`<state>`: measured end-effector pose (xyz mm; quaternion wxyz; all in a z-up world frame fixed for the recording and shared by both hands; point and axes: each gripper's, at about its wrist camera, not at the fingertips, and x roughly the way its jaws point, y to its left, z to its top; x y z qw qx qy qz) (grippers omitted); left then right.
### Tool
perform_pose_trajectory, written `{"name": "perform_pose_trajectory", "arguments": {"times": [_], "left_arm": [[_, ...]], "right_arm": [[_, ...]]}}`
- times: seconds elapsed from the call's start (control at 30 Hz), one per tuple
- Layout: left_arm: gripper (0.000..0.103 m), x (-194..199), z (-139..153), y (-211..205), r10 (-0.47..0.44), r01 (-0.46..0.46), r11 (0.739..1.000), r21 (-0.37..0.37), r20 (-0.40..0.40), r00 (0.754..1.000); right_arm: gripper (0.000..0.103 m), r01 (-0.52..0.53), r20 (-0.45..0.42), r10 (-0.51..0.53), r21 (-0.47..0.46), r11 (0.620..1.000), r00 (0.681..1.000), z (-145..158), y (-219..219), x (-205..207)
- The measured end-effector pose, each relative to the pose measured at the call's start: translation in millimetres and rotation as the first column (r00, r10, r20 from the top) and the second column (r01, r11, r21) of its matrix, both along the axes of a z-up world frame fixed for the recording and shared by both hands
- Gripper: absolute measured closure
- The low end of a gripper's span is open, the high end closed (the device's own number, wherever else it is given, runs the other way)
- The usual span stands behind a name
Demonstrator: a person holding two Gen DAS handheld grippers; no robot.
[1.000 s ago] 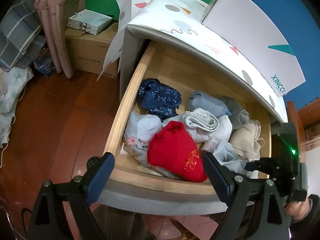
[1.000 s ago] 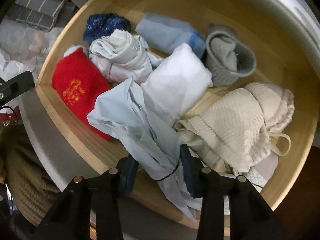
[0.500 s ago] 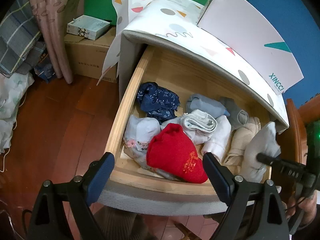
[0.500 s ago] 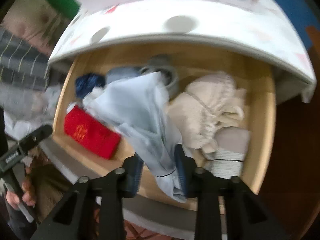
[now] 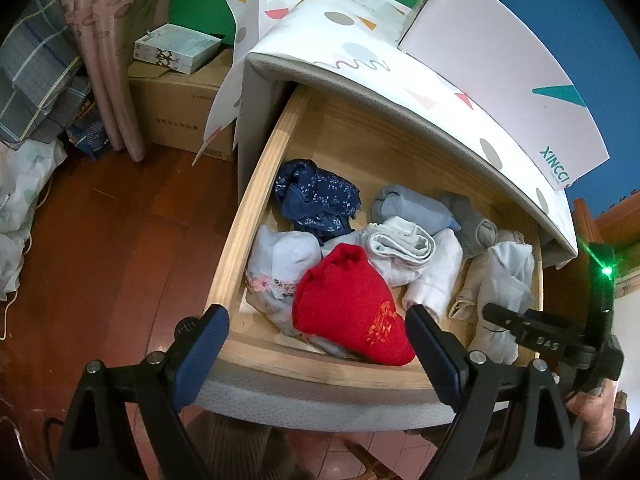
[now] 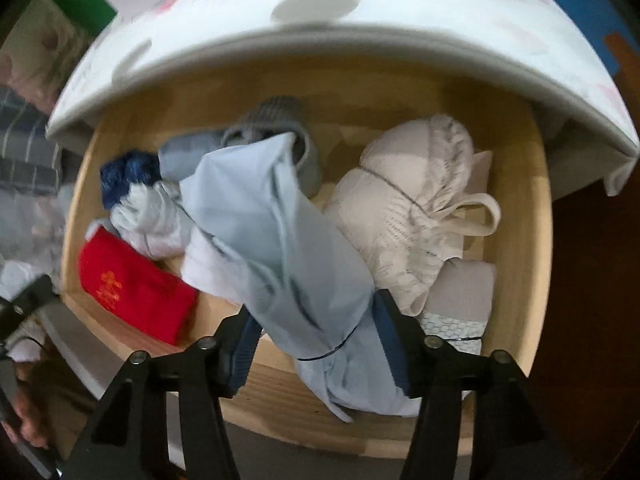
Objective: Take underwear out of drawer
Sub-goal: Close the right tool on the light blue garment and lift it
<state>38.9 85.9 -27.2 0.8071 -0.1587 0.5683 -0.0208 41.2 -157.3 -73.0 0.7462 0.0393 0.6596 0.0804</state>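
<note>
On the far left, a brown box (image 5: 176, 116) sits on the wood floor (image 5: 112, 248) by a curtain (image 5: 108, 52). The left tool (image 5: 316, 346) hangs over the near left edge of the open drawer (image 5: 256, 216). Its two blue pads stand wide apart and hold nothing. Inside the drawer, going left to right, there is a dark blue spotted piece (image 5: 316, 198), a white one with pink trim (image 5: 280, 260), a big red one (image 5: 348, 308) at the near edge, a rolled white one (image 5: 400, 242), a light blue roll (image 5: 412, 210) and a gray one (image 5: 472, 224) at the far side. At the right end lies a cream knit piece (image 6: 416, 208). The right tool (image 6: 312, 336) is over the near right part of the drawer, and a pale blue underwear (image 6: 280, 240) hangs between its pads. The pads have just been opening, yet the cloth fills the gap and seems to press on both, so I think the right tool is holding it only loosely. The underwear is lifted above the pile, but most of it is over the drawer, and its top end looks close to the gray piece. So the step in hand is the lift out. Next, the right tool should squeeze tighter so the cloth does not slip, then go up and toward the near side, clear of the drawer front. The picture is blurry, so I cannot tell how firm the hold is.
</note>
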Motion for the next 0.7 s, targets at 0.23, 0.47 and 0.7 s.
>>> {"name": "perform_pose_trajectory", "arguments": {"times": [0.23,0.47,0.7], "left_arm": [[0.011,0,-1,-5,-0.017,0.017,1.000,0.023,-0.006,1.000],[0.011,3,-2,-13,-0.065,0.065,0.998,0.023,-0.017,0.998],[0.011,12,-2,-34,-0.152,0.154,0.988,0.029,-0.039,0.988]], "right_arm": [[0.049,-0.095,-0.039,0.092,-0.073,0.993,0.995,-24,30,4],[0.068,-0.042,0.024,0.042,-0.038,0.998,0.999,-10,15,-5],[0.077,0.064,0.088,-0.069,0.051,0.997,0.994,20,-16,-15]]}}
